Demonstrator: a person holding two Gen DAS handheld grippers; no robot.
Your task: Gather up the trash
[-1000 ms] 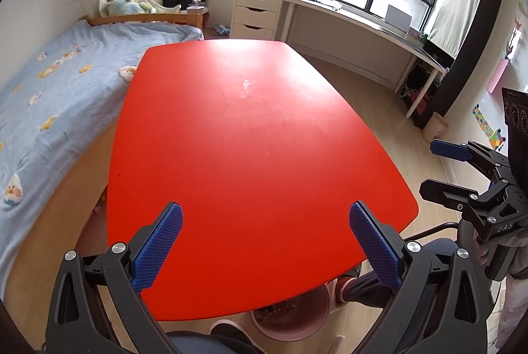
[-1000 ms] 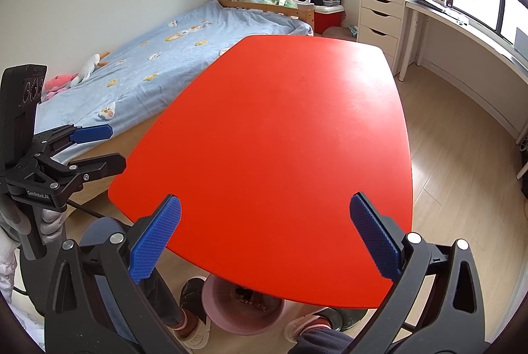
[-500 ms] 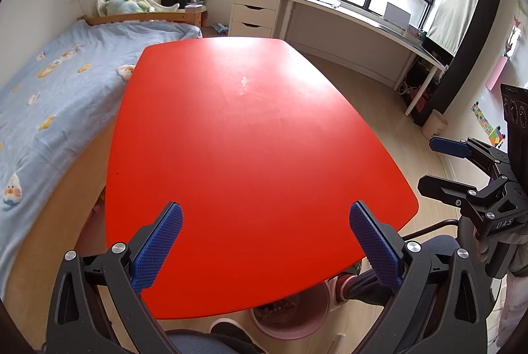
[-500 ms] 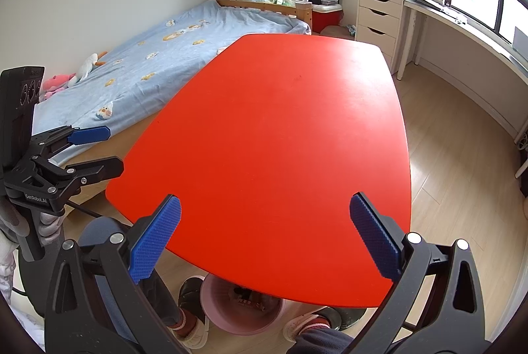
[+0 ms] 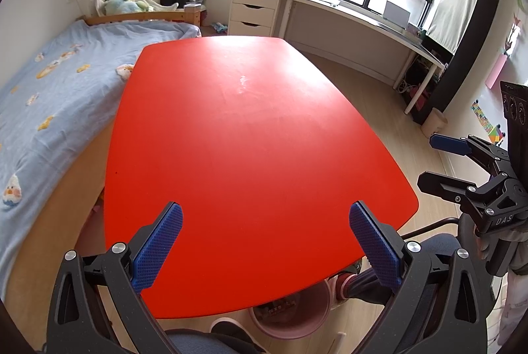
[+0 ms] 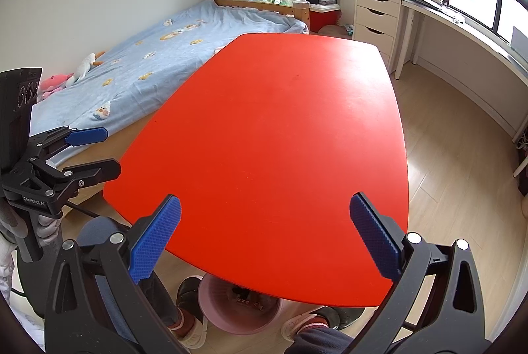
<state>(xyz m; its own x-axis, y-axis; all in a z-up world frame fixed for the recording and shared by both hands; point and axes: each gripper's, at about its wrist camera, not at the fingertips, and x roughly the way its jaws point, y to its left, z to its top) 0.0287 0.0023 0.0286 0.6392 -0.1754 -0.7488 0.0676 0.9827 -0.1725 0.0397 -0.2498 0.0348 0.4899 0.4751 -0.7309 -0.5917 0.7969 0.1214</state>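
Over the red table [image 5: 250, 139], both grippers' [image 5: 265, 241] [image 6: 264, 238] jaws gape wide, holding nothing.

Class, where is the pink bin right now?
The pink bin sits on the floor under the near edge of the red table, between the person's feet, low in both views.

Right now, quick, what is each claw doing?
Left claw: open, holding nothing, above the red table.
Right claw: open, holding nothing.
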